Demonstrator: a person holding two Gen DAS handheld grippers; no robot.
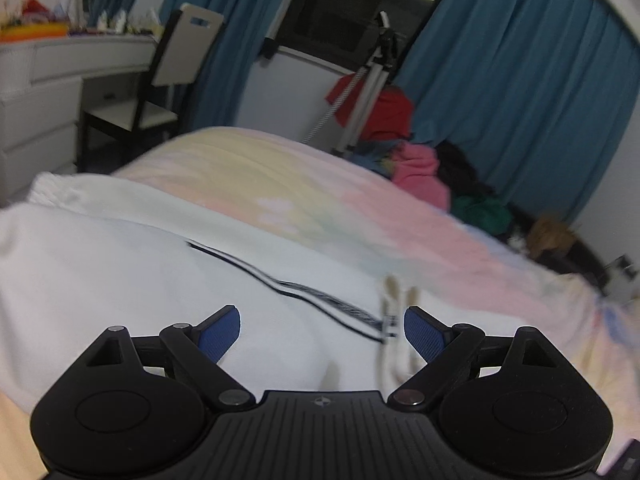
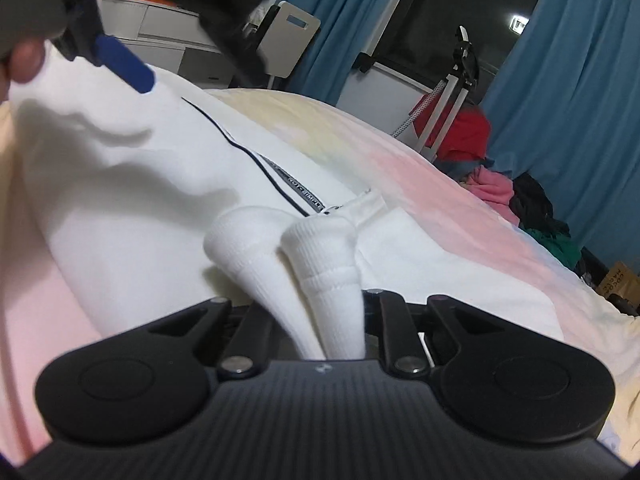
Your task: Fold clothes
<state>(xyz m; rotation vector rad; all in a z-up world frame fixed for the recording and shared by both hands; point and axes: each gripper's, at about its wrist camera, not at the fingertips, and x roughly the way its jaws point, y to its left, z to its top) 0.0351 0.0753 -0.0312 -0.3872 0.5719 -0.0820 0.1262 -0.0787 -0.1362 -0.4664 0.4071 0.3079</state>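
Mid-fold on a white garment spread over the bed, one gripper free and the other pinching fabric.

Left wrist view: the left gripper [image 1: 322,330] hangs with its jaws spread wide and nothing between the blue pads [image 1: 220,334], just above the white garment [image 1: 120,272], whose dark-striped band [image 1: 320,300] crosses a pastel bedspread [image 1: 312,196]; the picture is blurred, so the pale tabs near the right pad may be drawstrings. Right wrist view: the right gripper [image 2: 340,336] is closed tight on a bunched ribbed cuff [image 2: 320,264] of that same garment, probably a sleeve end or hem. The fold appears to be in hand with the cuff gathered; next, the right gripper likely needs to carry it across the body and lay it flat, while the left pins or takes a matching edge.
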